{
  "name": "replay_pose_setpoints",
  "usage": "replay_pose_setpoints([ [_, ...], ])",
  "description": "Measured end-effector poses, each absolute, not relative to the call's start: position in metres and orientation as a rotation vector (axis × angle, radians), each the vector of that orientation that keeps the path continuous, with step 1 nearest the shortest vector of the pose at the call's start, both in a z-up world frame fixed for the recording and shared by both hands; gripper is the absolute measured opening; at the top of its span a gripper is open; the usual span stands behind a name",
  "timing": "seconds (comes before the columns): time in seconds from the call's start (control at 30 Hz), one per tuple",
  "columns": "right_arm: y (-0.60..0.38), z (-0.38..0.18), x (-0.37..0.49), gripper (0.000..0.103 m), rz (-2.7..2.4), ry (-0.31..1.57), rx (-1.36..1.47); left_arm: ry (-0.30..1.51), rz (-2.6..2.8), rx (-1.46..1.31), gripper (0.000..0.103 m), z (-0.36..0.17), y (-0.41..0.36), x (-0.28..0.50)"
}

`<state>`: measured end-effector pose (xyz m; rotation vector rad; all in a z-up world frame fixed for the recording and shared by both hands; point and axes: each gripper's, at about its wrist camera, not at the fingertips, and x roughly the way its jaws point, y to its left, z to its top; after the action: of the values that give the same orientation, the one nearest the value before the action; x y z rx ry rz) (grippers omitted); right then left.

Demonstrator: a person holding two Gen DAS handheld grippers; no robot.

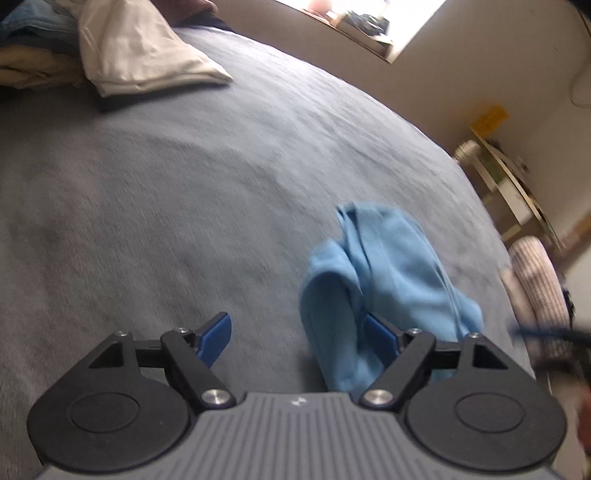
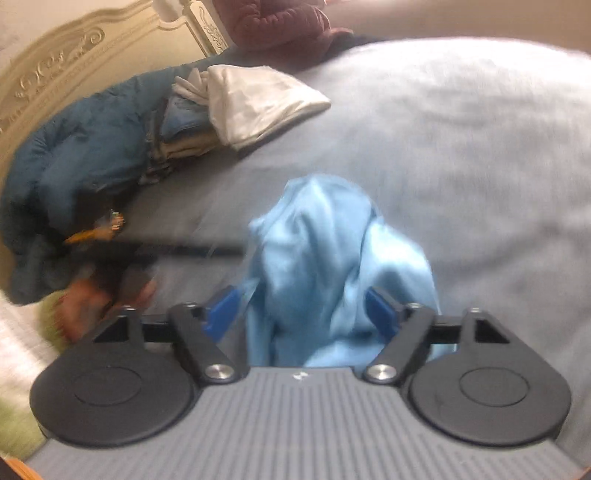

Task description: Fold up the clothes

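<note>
A crumpled light blue garment (image 1: 384,280) lies bunched on the grey bed cover (image 1: 184,192). My left gripper (image 1: 297,338) is open just above the bed; its right finger (image 1: 378,334) touches the garment's edge, its left finger (image 1: 216,338) is over bare cover. In the right wrist view the same blue garment (image 2: 325,254) sits between the wide-open fingers of my right gripper (image 2: 301,314), reaching back to the gripper body. The jaws are not closed on it. The left hand and its gripper show blurred at the left (image 2: 110,258).
A folded white garment (image 1: 140,51) lies on a stack of folded clothes (image 2: 184,136) at the far side of the bed. A dark blue quilted jacket (image 2: 81,162) and a maroon jacket (image 2: 273,22) lie by the headboard (image 2: 55,66). A shelf (image 1: 509,181) stands beyond the bed's edge.
</note>
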<state>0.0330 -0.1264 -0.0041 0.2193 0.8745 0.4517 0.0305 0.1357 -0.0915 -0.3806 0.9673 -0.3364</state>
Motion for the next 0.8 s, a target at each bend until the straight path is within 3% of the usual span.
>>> replay_pose_setpoints([
  [0.13,-0.1,-0.021,0.082,0.092,0.446,0.851,0.147,1.019,-0.419,-0.308,0.081,-0.099,0.119,0.023],
  [0.3,-0.065,-0.07,0.142,0.09,0.43,1.038,0.015,1.057,-0.501,-0.25,0.081,-0.108,0.095,0.026],
  [0.33,-0.064,-0.074,0.146,0.079,0.418,1.054,0.01,1.055,-0.507,-0.237,0.081,-0.109,0.092,0.028],
  [0.37,-0.067,-0.073,0.147,0.061,0.406,1.049,0.022,1.048,-0.506,-0.222,0.08,-0.11,0.088,0.03],
  [0.47,-0.087,-0.064,0.145,0.033,0.36,1.013,0.124,1.022,-0.503,-0.195,0.073,-0.11,0.081,0.037],
  [0.57,-0.114,-0.052,0.133,0.025,0.243,0.952,0.197,1.009,-0.482,-0.139,0.061,-0.111,0.074,0.045],
  [0.8,-0.199,-0.048,0.079,0.022,-0.083,0.84,0.372,0.98,-0.448,-0.086,0.042,-0.11,0.066,0.054],
])
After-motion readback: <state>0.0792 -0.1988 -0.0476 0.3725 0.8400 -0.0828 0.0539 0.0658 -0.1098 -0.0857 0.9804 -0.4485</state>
